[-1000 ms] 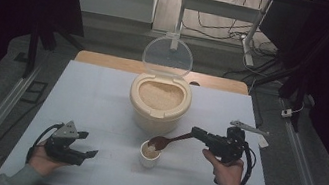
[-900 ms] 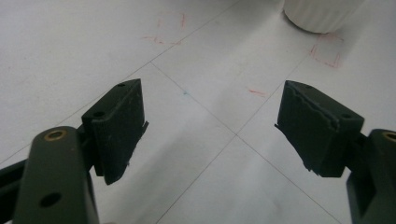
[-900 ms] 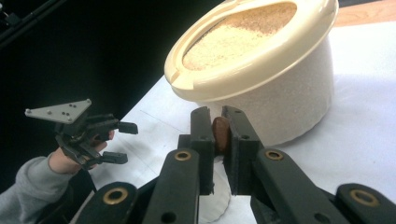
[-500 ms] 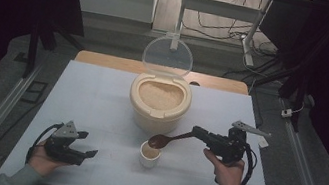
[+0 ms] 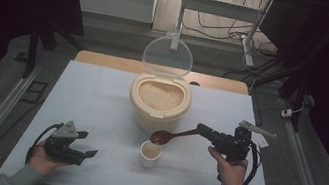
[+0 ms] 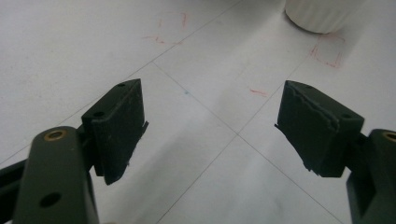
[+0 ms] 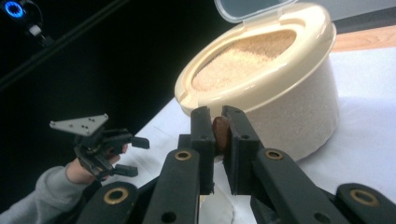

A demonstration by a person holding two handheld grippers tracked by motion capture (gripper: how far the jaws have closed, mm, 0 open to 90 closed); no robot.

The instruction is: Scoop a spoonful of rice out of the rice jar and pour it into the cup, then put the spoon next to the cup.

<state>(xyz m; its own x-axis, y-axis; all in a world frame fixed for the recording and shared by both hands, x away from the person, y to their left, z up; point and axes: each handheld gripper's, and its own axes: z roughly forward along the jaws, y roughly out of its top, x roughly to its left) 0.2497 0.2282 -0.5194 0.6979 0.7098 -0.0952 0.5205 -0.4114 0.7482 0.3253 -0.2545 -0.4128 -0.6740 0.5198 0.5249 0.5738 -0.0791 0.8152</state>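
Nothing moved: right gripper point(image 5: 203, 128) fingers pinch spoon point(image 5: 173, 135) over cup point(image 5: 149, 154) rim; left gripper point(image 5: 88, 143) fingers spread.

White table point(image 5: 101, 97): cream rice container point(image 5: 159, 104), small white cup point(image 5: 149, 154).

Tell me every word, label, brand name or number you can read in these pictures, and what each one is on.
No readable text anywhere.
The cream container of grain, its clear lid, the small cup and the brown spoon: no label or brand visible.
The white table: faint red pen marks, corner outlines and dashes, not letters or numbers.
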